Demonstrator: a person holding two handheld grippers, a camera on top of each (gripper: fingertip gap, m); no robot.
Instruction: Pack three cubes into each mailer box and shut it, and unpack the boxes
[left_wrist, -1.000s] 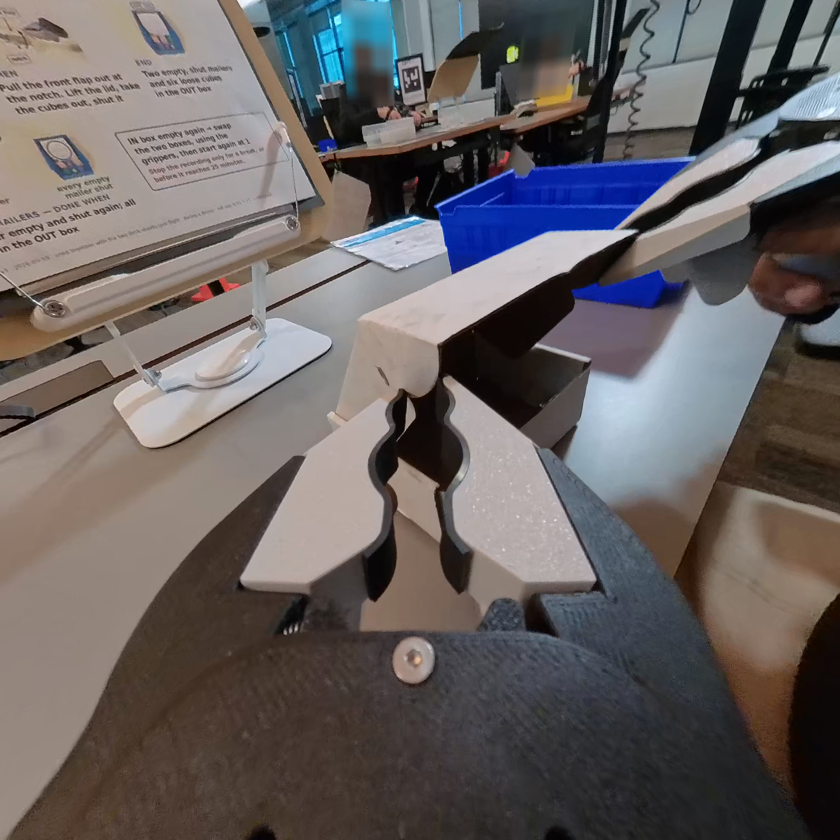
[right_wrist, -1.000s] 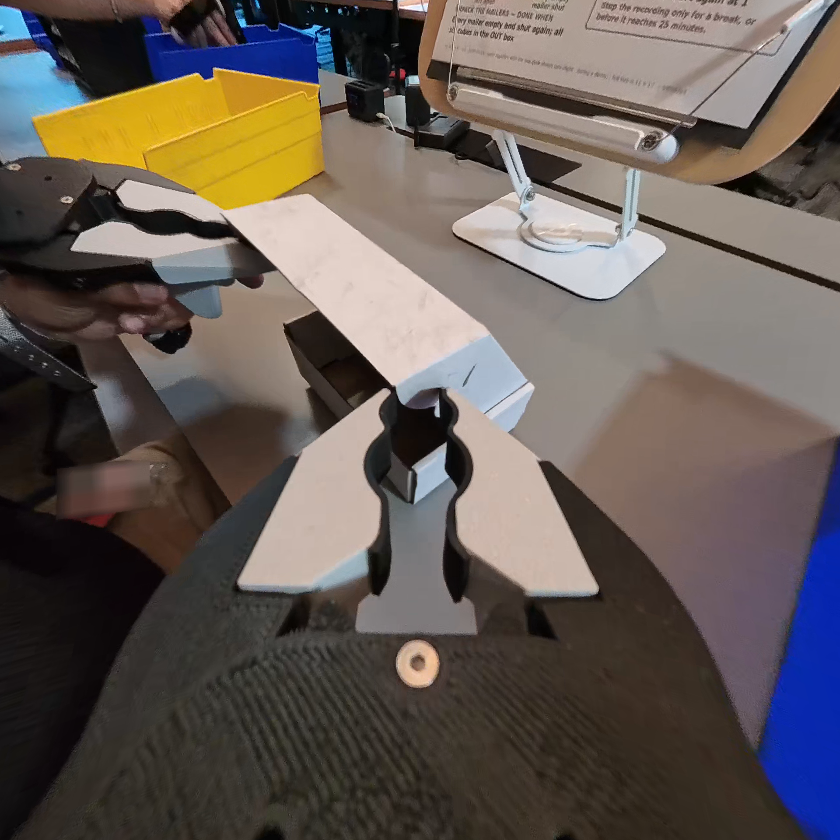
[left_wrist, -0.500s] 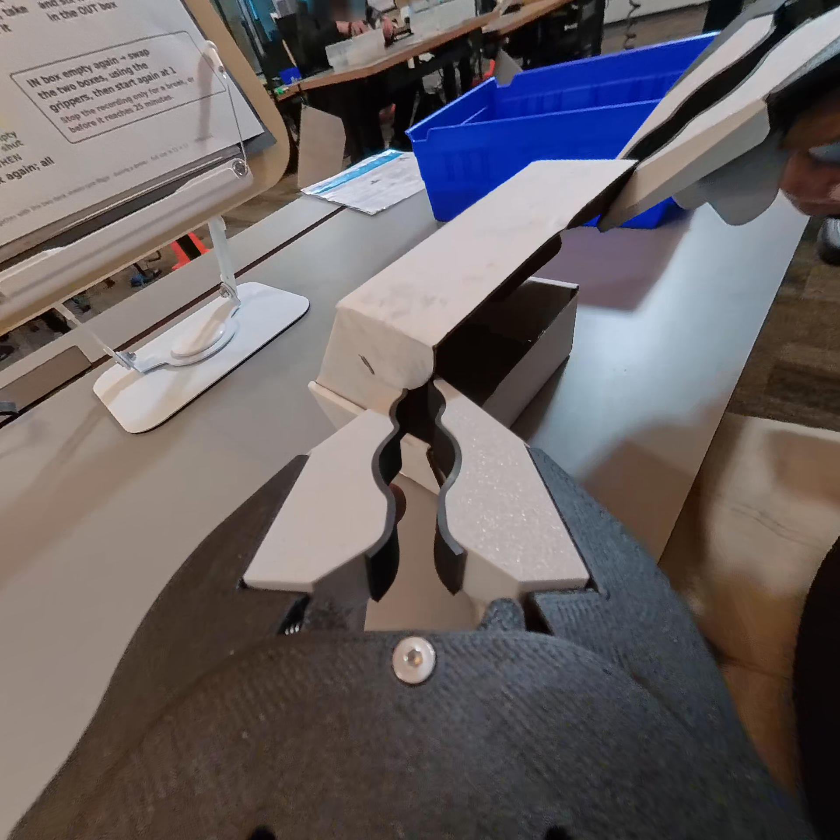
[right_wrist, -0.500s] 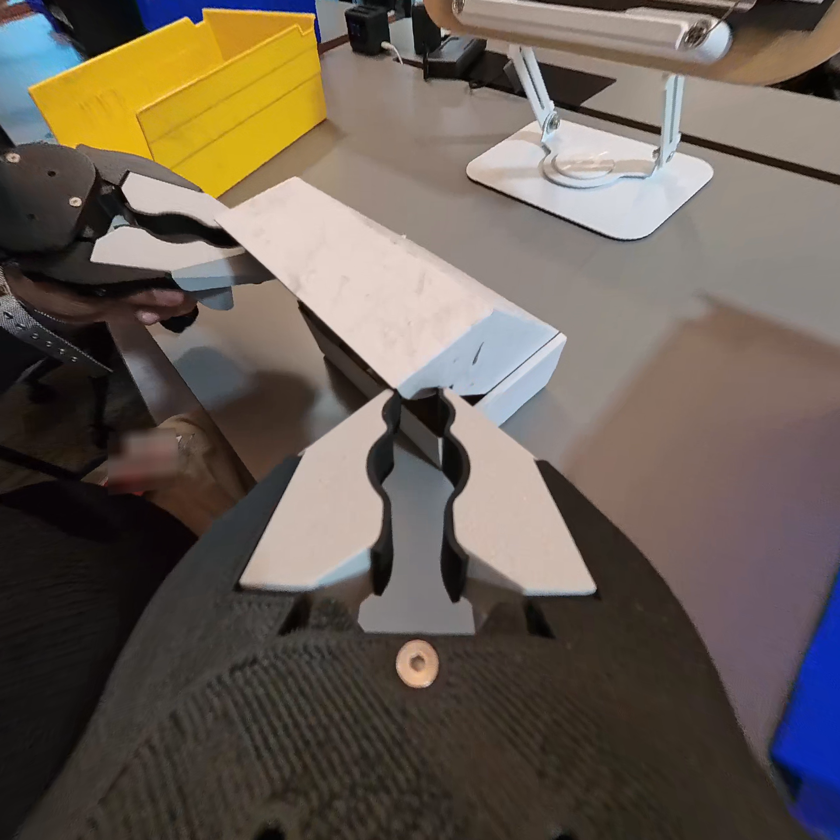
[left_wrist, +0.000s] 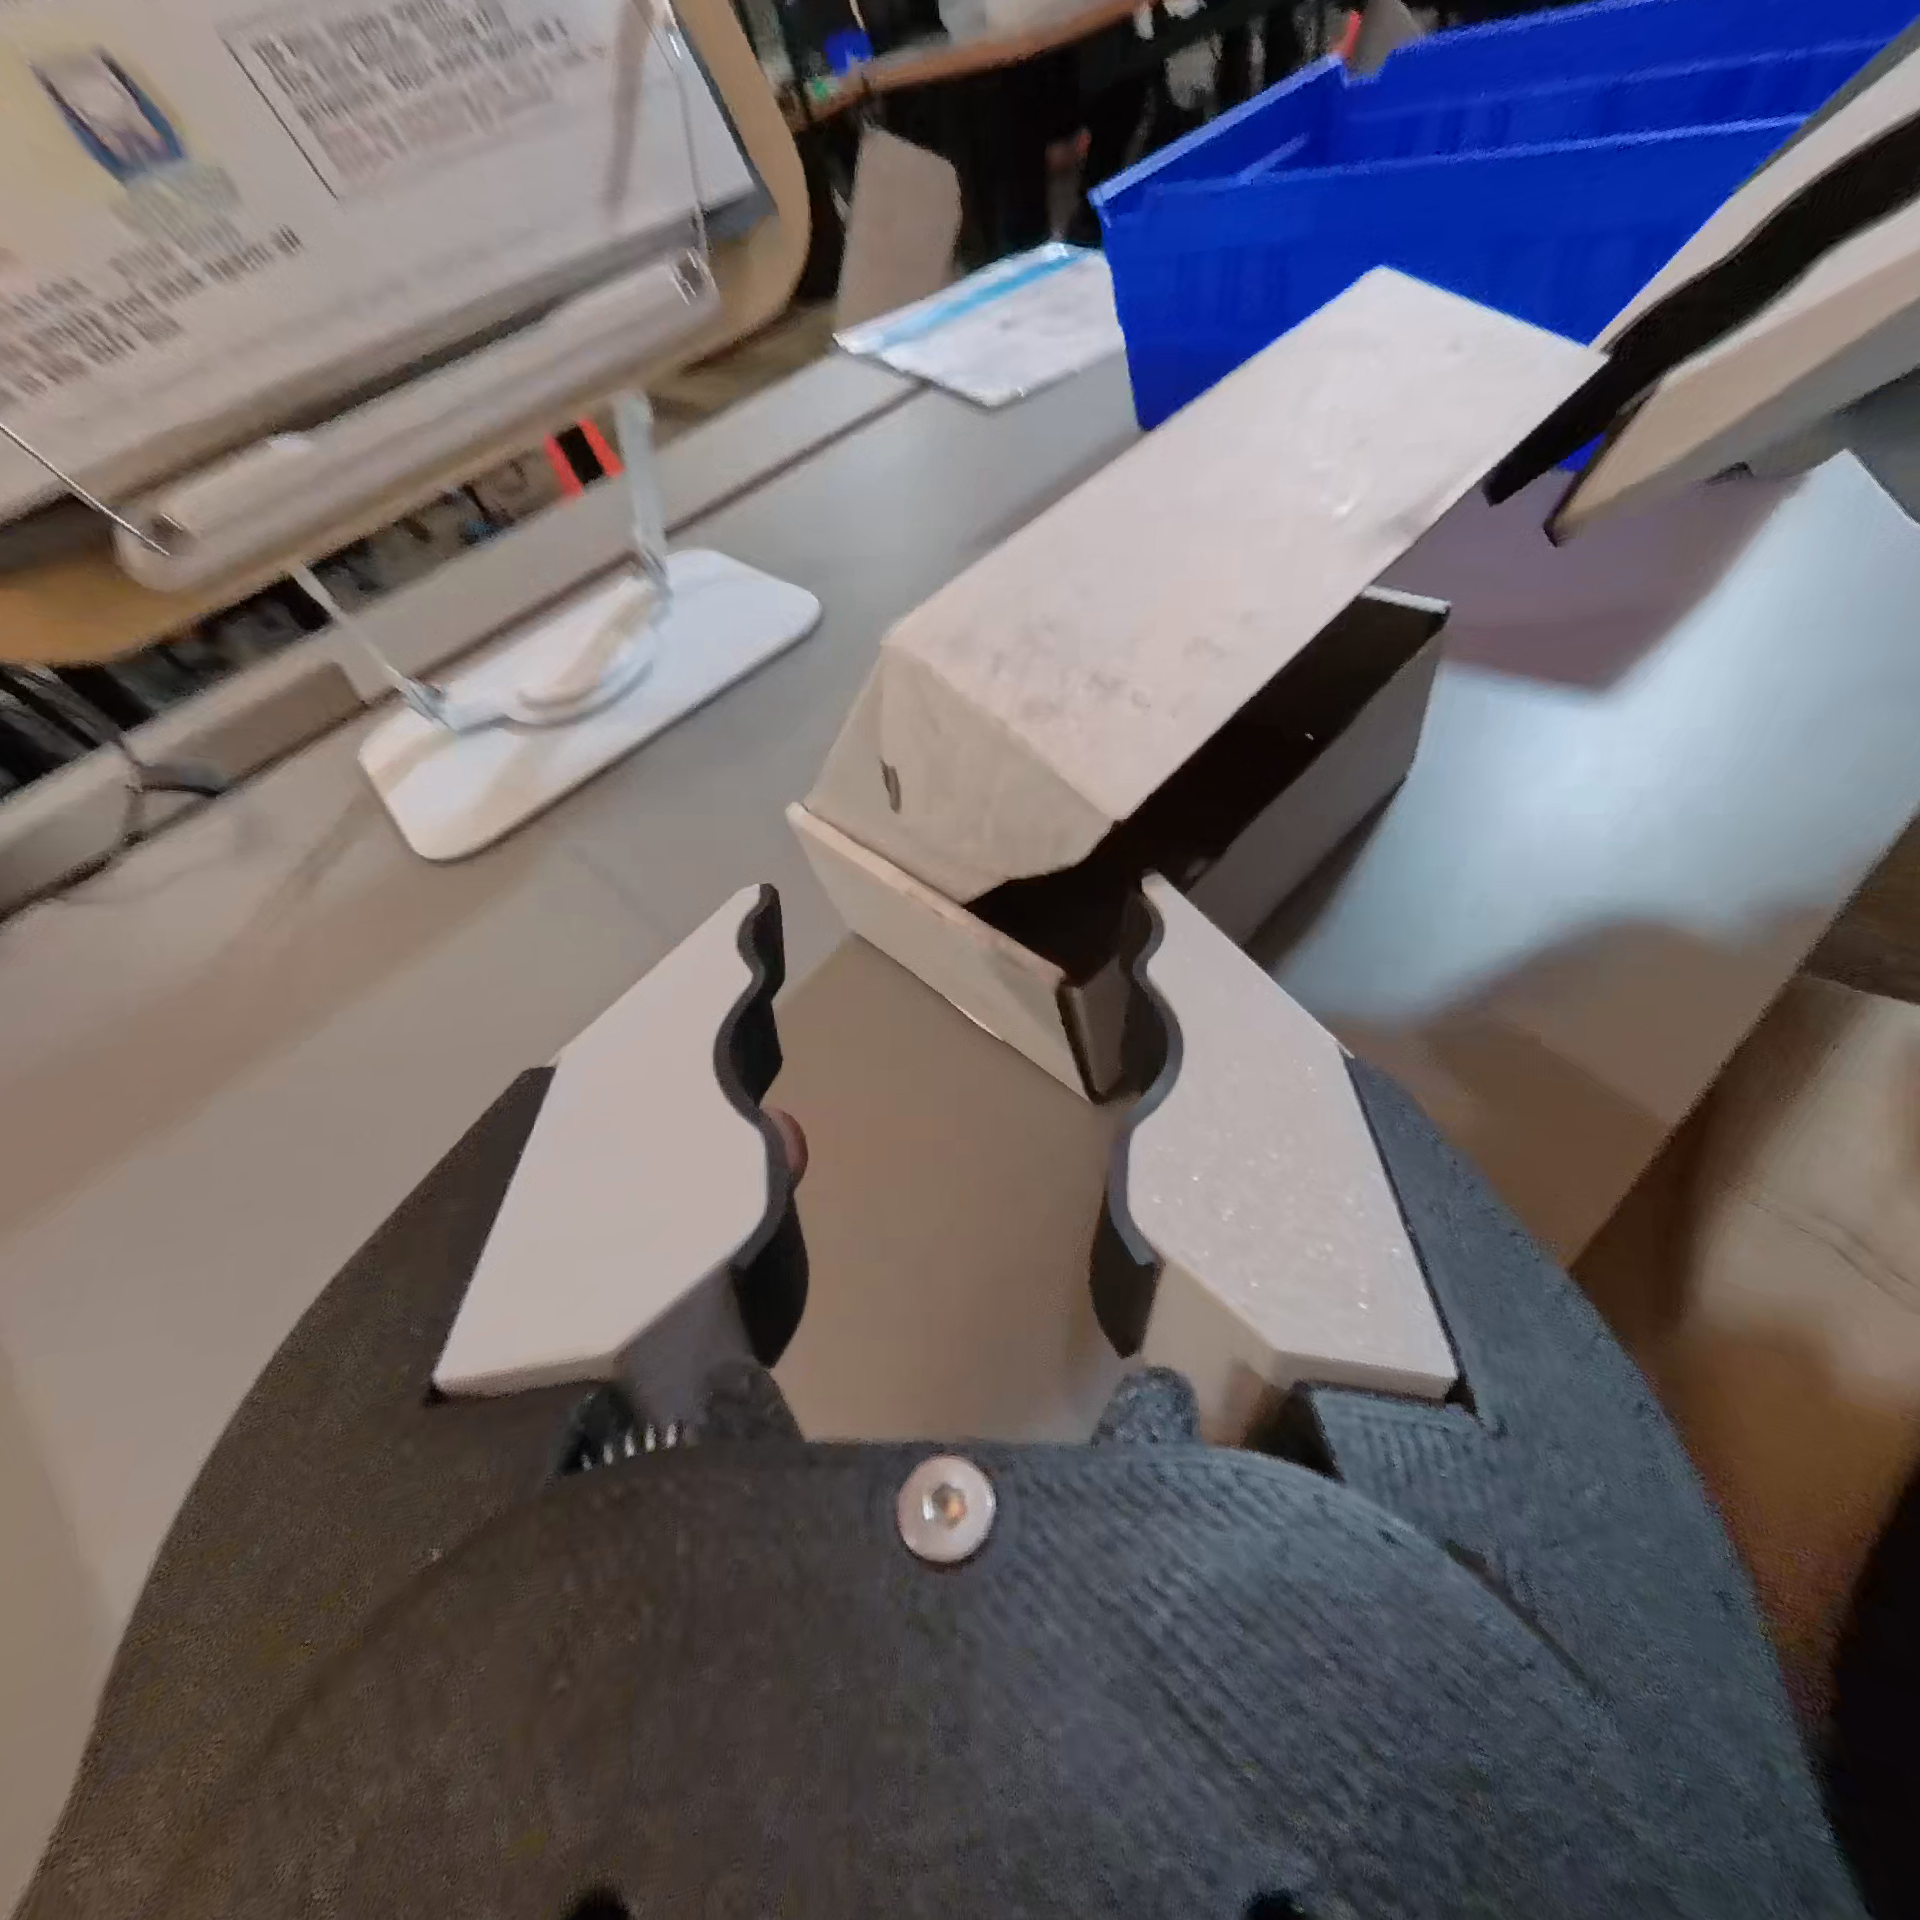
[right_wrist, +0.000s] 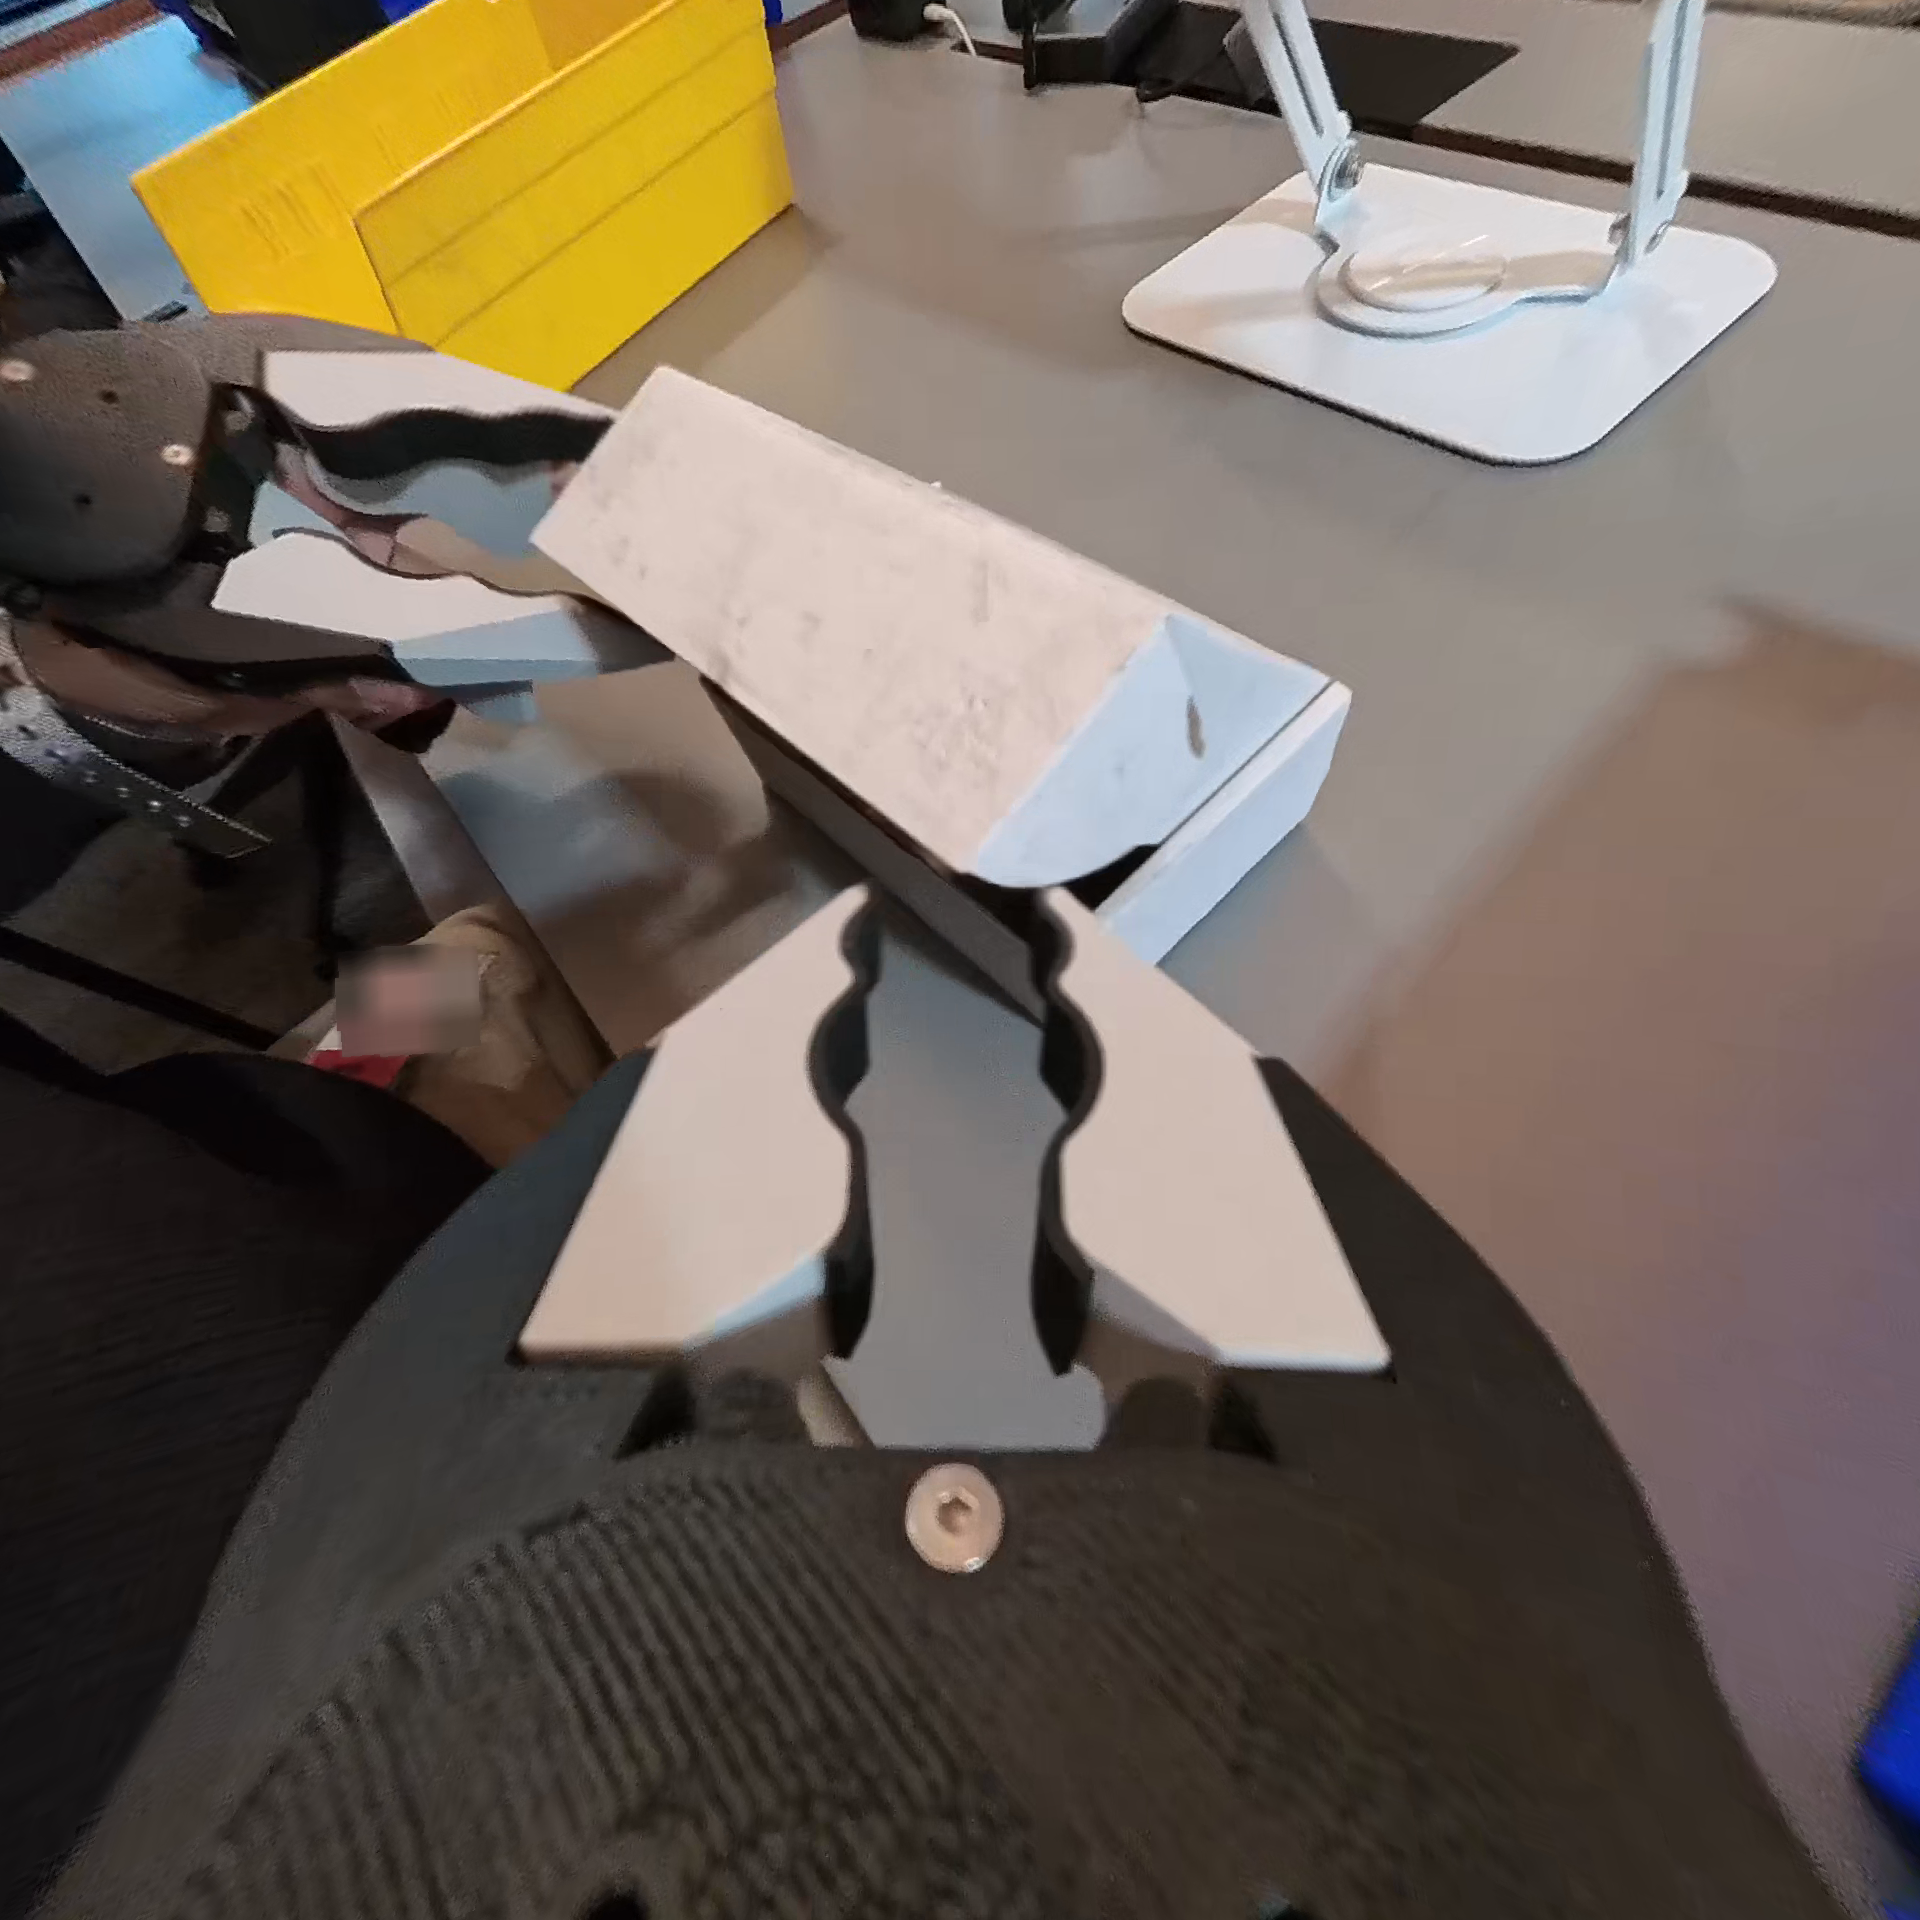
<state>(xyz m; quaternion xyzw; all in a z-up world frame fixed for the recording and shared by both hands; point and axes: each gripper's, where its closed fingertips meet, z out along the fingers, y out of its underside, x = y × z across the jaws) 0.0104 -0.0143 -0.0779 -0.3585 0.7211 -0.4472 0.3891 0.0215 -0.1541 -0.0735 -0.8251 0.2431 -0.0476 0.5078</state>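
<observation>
The white mailer box (left_wrist: 1132, 727) sits on the grey table (left_wrist: 260, 1039), its lid (right_wrist: 842, 634) half raised over a dark inside. In the left wrist view, the left gripper (left_wrist: 951, 951) has its fingers apart, gripping nothing, with the box's near corner against the right finger at about 1 o'clock. In the right wrist view, the right gripper (right_wrist: 956, 920) has its fingers narrowly apart at the lid's front corner; whether they pinch it I cannot tell. A blue bin (left_wrist: 1455, 208) stands at 1 o'clock beyond the box, a yellow bin (right_wrist: 499, 187) at 11 o'clock, and a white document stand (right_wrist: 1455, 301) at 1 o'clock.
</observation>
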